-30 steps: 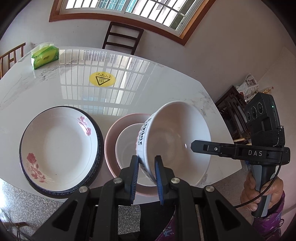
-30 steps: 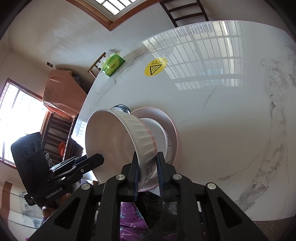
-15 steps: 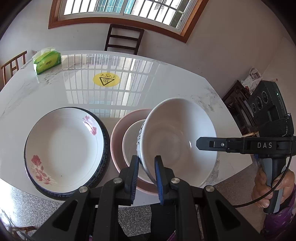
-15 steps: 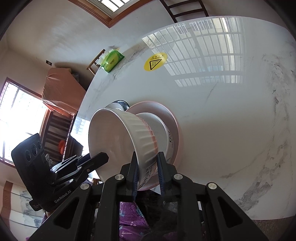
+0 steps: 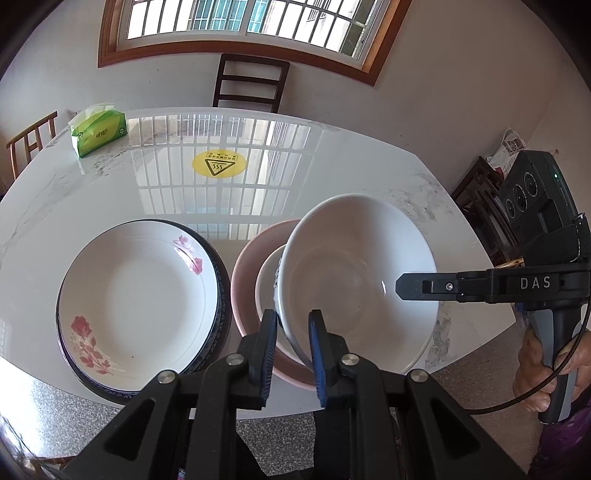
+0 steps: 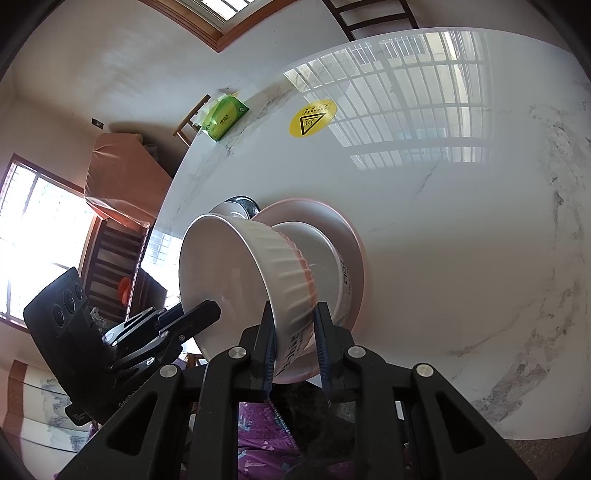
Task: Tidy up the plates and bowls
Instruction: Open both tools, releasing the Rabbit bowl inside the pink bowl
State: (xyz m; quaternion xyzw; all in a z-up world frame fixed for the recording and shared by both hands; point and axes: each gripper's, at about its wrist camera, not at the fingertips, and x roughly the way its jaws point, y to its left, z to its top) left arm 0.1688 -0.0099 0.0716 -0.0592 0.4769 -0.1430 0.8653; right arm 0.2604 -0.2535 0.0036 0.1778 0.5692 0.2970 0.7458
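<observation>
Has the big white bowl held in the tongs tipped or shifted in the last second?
Yes. In the left wrist view, the big white bowl has tipped more upright against the pink plate beneath it, covering more of the small bowl nested there.

A glossy white marble-patterned table (image 5: 332, 166) mirrored the barred, wood-framed window (image 5: 240, 22) set in a pale plastered wall. A dark wooden chair (image 5: 251, 83) stood at its far side, a lighter one (image 5: 29, 140) at the left corner, and the floor (image 5: 44, 402) was speckled grey. Bright daylight poured through a second window (image 6: 33, 236) beside a plastic-wrapped brown piece of furniture (image 6: 118, 177).
</observation>
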